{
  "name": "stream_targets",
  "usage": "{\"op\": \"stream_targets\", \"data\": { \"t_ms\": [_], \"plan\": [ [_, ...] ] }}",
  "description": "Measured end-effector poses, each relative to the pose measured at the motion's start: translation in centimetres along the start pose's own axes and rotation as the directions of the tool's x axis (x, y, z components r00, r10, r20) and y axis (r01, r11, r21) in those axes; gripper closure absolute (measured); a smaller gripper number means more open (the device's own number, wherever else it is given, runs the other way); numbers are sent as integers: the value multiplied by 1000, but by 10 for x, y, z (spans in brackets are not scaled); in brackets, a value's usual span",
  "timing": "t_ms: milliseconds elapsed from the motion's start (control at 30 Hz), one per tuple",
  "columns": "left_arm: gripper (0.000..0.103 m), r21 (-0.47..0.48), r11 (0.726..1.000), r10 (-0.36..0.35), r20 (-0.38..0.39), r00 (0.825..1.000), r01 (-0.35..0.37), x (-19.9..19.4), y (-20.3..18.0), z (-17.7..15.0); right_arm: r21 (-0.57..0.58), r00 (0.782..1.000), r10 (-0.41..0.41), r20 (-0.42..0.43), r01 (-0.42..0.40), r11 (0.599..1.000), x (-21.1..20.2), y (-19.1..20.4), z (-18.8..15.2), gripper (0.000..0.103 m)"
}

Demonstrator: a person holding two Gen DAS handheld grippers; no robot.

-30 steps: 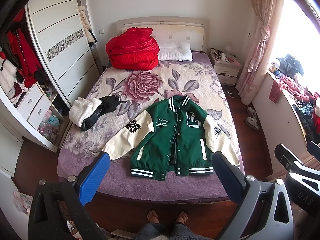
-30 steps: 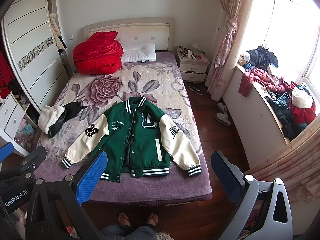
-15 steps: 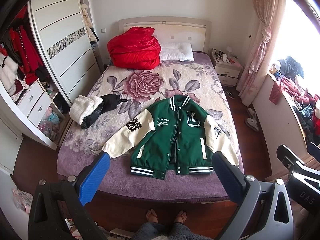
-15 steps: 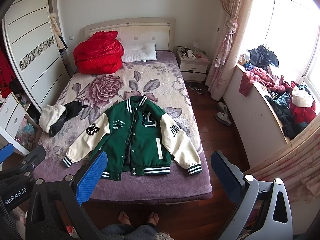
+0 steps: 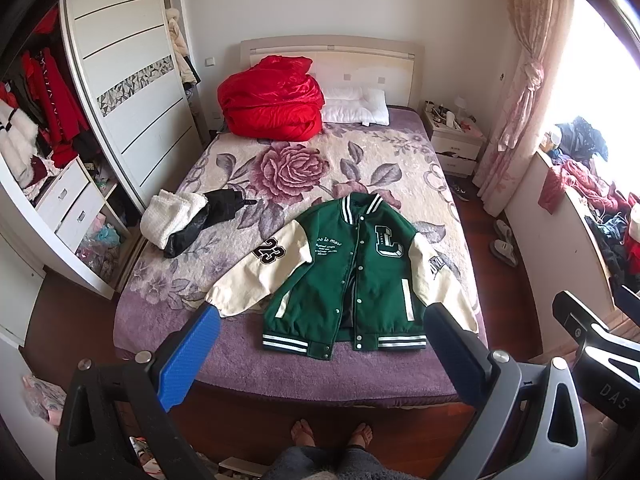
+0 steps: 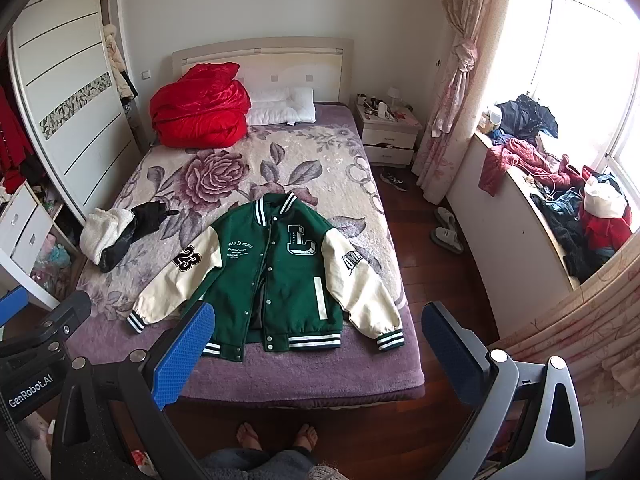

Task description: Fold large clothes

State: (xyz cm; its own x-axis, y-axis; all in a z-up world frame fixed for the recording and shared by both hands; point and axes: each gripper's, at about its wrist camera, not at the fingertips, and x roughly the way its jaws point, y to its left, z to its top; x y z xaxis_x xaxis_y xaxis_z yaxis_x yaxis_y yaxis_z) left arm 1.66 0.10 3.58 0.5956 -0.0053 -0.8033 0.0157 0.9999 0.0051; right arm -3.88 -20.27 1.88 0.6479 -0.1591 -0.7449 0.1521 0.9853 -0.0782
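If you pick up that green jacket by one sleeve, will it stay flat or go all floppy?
Probably floppy: the jacket is soft cloth lying flat on the bed, so the rest would likely hang and drag. It looks thick, with padded cream sleeves, so it may feel fairly heavy. It shouldn't roll or break; both grippers, left and right, are open and haven't touched it.

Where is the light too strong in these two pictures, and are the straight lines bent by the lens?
Left wrist view: the window is blown out white; the wardrobe door bows with fisheye distortion. Right wrist view: the window glares too, yet the green varsity jacket stays sharp and evenly lit.
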Motion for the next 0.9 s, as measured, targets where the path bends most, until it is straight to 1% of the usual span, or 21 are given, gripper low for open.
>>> {"op": "stream_targets", "data": {
  "t_ms": [267,300,367,433,467,500,533,567,600,667,700,733,767,800,833,867,900],
  "plan": [
    [0,4,1000,-1,3,1000,1,2,3,4,14,1000,0,-16,0,1000,4,5,1,0],
    [0,5,1000,7,12,1000,-7,4,4,7,31,1000,4,-23,-3,1000,8,7,2,0],
    [0,11,1000,29,50,998,-30,11,21,5,62,999,17,-32,-15,998,19,7,3,0],
    [0,16,998,58,96,994,-60,25,29,8,103,999,30,-33,-26,994,36,5,3,0],
    [0,19,998,61,107,992,-63,34,30,10,124,999,30,-42,-25,992,46,4,3,0],
    [0,22,998,54,109,993,-57,45,36,10,168,996,29,-85,-14,986,68,-2,1,0],
    [0,23,998,54,112,992,-57,56,37,11,193,994,32,-105,-11,981,80,-7,-2,0],
    [0,23,998,60,111,992,-63,70,41,12,238,990,39,-139,-5,971,101,-17,-6,0],
    [0,25,997,63,104,993,-66,83,40,12,280,982,43,-184,11,960,123,-28,-13,0],
    [0,25,997,75,74,994,-77,119,38,12,339,968,61,-242,26,940,160,-47,-25,0],
    [0,25,996,88,57,994,-89,134,36,10,387,953,71,-294,51,921,191,-65,-37,0],
    [0,25,995,93,40,995,-95,155,34,9,415,944,77,-321,67,907,211,-77,-45,0],
    [0,27,995,98,25,995,-99,170,32,6,455,933,85,-350,90,886,239,-96,-57,0],
    [0,38,993,114,-8,993,-113,198,24,3,489,925,84,-371,117,865,264,-114,-70,0],
    [0,47,991,124,-27,992,-122,215,21,-1,516,920,88,-382,133,846,284,-127,-79,0],
    [0,58,989,137,-47,989,-135,232,17,-5,549,914,89,-396,158,821,315,-148,-93,0],
    [0,71,985,165,-79,983,-159,259,10,-12,569,904,82,-420,192,800,341,-165,-104,0]
  ]
}}
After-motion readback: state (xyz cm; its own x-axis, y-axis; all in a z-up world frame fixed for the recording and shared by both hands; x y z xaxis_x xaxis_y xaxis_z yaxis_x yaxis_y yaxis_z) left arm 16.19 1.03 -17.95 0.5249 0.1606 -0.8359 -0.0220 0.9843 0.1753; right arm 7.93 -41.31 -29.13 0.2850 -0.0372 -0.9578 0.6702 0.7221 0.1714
